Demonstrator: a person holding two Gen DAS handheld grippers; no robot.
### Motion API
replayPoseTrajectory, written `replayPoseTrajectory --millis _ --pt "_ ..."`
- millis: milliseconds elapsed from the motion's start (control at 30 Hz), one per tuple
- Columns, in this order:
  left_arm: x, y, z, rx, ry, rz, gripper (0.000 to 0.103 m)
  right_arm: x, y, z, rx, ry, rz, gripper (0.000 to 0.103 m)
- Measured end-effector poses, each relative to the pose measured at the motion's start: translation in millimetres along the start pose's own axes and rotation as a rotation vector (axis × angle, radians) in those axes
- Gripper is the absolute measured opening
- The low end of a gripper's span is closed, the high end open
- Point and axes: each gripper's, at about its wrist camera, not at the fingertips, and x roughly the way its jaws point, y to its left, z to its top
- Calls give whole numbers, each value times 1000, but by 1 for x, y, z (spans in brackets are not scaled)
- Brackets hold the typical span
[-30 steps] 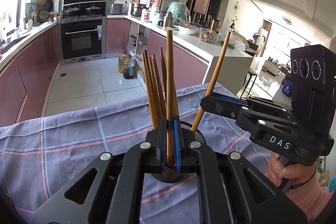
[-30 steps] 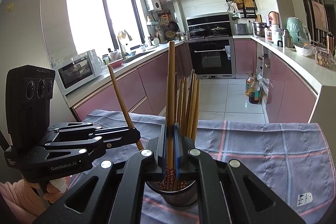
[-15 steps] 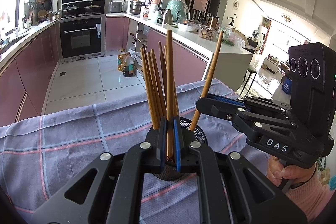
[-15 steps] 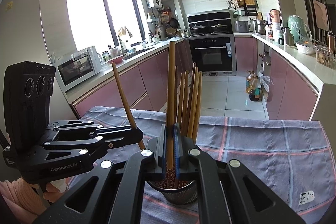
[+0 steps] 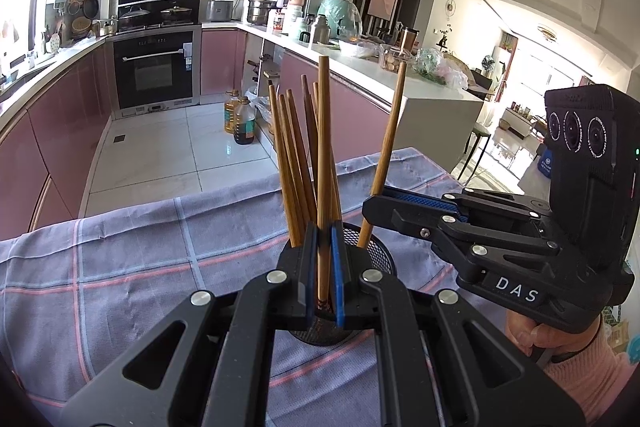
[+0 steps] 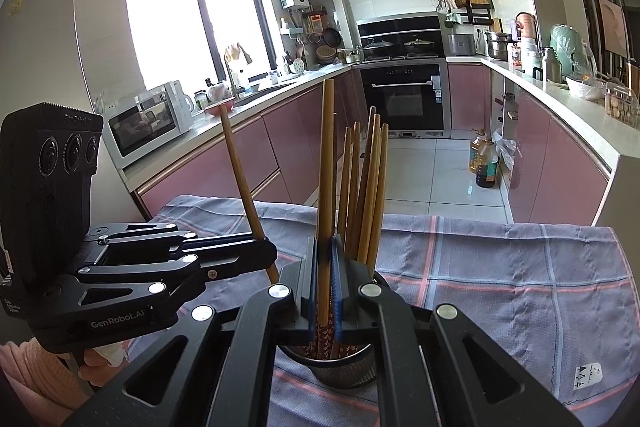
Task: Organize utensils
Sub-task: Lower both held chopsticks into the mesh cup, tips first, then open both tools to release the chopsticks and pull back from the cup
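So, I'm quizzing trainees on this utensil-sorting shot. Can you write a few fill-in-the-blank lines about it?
1. Each hand-held gripper, left and right, is shut on one ____.
2. The mesh cup stands on a checked ____.
3. The sleeve behind the right hand-held gripper is ____.
4. The chopsticks in the cup stand with their patterned ends pointing ____.

Missing words: chopstick; cloth; pink; down

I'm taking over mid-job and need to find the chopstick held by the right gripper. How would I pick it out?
Start at the checked purple cloth, then the black mesh holder standing on it. The right gripper reaches in from the right, jaws shut on one chopstick. Unlike the bunched chopsticks and the one in the left gripper, it leans out rightward, alone.
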Motion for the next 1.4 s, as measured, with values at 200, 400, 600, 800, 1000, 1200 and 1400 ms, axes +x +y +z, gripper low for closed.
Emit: replayPoseTrajectory --millis 200,400,600,800,1000,1200,1400 --pt "7 2 5 -7 10 5 7 6 -1 1 -1 9 -2 5" --pt "14 5 9 -15 22 9 7 12 -1 4 1 19 -1 6" --pt "23 5 12 -18 38 12 8 19 -5 5 14 34 0 6" --pt "32 11 12 -26 53 19 8 25 -10 8 27 46 0 6" --pt "34 10 10 -29 56 23 8 29 -12 10 34 52 -2 6" --pt "37 11 9 -27 62 29 8 30 -11 11 34 53 -1 6" --pt "38 13 8 -30 59 28 8 28 -12 11 45 48 0 8"
